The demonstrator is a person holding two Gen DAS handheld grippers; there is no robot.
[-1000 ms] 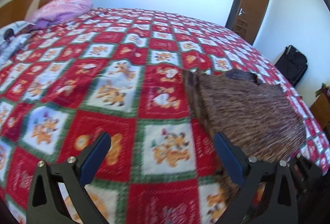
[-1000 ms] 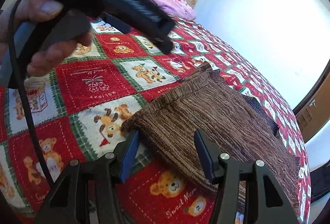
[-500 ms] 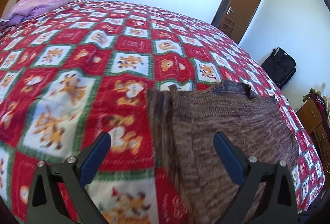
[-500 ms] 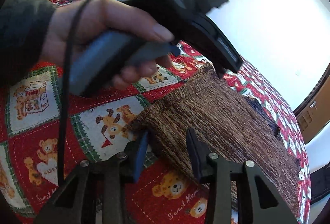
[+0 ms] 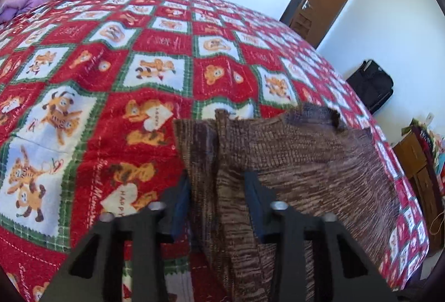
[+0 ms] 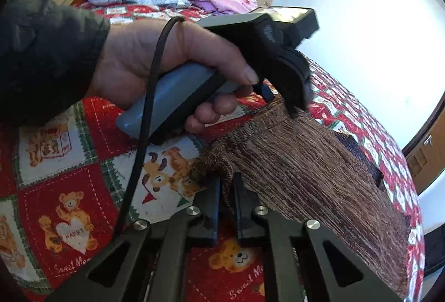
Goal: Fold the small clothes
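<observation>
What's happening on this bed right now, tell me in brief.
A person is working on a brown knit garment spread on the teddy-bear bedspread, with a handheld gripper in each hand. The right gripper is pinched shut on the garment's near corner. The left gripper straddles a raised edge of the garment, its jaws narrowed but not visibly clamped. The left hand shows in the right wrist view. No fold shows yet.

Bare bedspread [image 5: 83,107] lies open from 9 to 12 o'clock of the brown knit garment [image 5: 306,177]; the left hand [image 6: 167,71] (gripping its tool) blocks 11 o'clock in the right wrist view.
</observation>
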